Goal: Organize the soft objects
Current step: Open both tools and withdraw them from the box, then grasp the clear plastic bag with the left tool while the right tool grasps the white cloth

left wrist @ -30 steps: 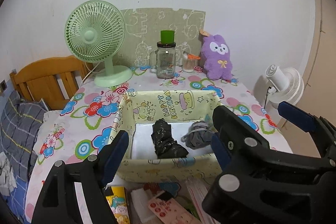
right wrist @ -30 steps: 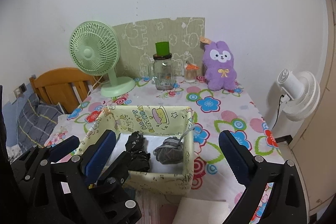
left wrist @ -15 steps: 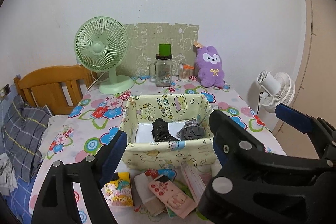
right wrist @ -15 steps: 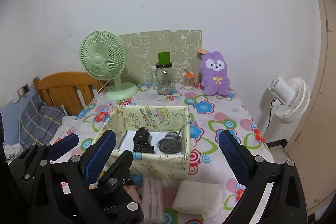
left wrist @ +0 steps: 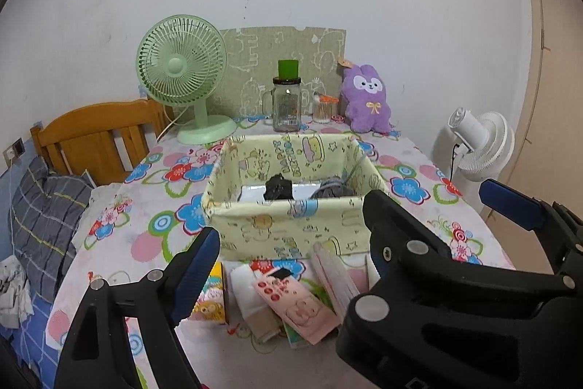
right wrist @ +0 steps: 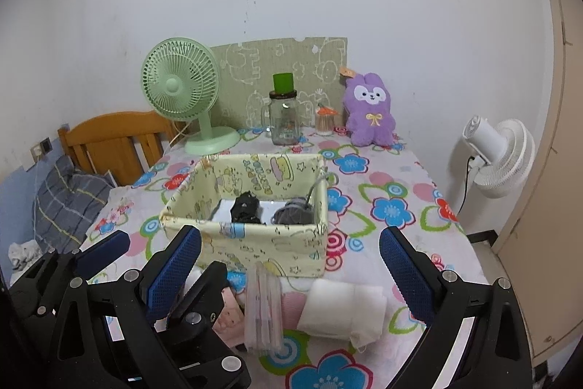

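A pale yellow fabric basket (left wrist: 291,228) (right wrist: 255,243) stands mid-table. Inside lie a black soft bundle (left wrist: 278,188) (right wrist: 247,207) and a grey soft bundle (left wrist: 333,190) (right wrist: 293,212). A folded white cloth (right wrist: 342,308) lies on the table in front of the basket, to the right. A purple plush bunny (left wrist: 366,104) (right wrist: 370,110) sits at the back right. My left gripper (left wrist: 288,261) is open and empty, in front of the basket. My right gripper (right wrist: 289,268) is open and empty, also in front of it.
In front of the basket lie a striped plastic packet (right wrist: 263,312), a pink card (left wrist: 295,303) and small packets (left wrist: 211,301). At the back stand a green fan (left wrist: 182,68), a glass jar (left wrist: 286,104) and a swab pot (left wrist: 322,110). A white fan (right wrist: 501,157) is right, a wooden chair (left wrist: 98,137) left.
Both grippers have drawn back from the basket and dropped lower. The items on the table in front of the basket have come into view. Both stay open.
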A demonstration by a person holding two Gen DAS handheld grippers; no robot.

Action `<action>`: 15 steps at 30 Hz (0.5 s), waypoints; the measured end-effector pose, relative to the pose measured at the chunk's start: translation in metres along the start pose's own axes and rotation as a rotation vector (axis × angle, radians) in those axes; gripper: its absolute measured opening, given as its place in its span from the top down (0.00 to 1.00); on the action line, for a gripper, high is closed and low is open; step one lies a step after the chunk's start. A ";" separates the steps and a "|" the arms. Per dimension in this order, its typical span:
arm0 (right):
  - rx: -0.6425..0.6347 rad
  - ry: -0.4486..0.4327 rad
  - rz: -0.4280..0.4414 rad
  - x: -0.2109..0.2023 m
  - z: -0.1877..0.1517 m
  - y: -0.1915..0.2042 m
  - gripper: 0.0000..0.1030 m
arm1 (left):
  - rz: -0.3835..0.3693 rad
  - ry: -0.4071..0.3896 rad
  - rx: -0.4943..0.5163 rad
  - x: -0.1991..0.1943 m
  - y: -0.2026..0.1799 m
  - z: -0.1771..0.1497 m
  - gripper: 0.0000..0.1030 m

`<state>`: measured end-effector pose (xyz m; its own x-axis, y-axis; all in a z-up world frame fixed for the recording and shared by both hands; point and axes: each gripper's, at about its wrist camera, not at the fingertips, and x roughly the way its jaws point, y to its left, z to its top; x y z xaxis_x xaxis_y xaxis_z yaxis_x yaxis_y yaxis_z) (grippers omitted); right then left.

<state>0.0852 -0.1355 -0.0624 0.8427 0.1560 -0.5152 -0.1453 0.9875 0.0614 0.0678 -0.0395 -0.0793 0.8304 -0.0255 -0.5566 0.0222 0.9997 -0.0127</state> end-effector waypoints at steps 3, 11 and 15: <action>0.005 0.008 -0.009 0.003 -0.008 -0.003 0.03 | -0.002 0.010 -0.002 0.003 -0.003 -0.006 0.16; 0.010 0.014 -0.026 0.011 -0.023 -0.014 0.03 | -0.010 0.037 0.000 0.015 -0.012 -0.022 0.16; 0.008 0.024 -0.031 0.017 -0.032 -0.019 0.03 | -0.009 0.060 -0.033 0.026 -0.013 -0.030 0.16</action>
<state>0.0858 -0.1519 -0.0994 0.8343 0.1246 -0.5371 -0.1149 0.9920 0.0516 0.0727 -0.0530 -0.1188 0.7950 -0.0356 -0.6055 0.0107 0.9989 -0.0448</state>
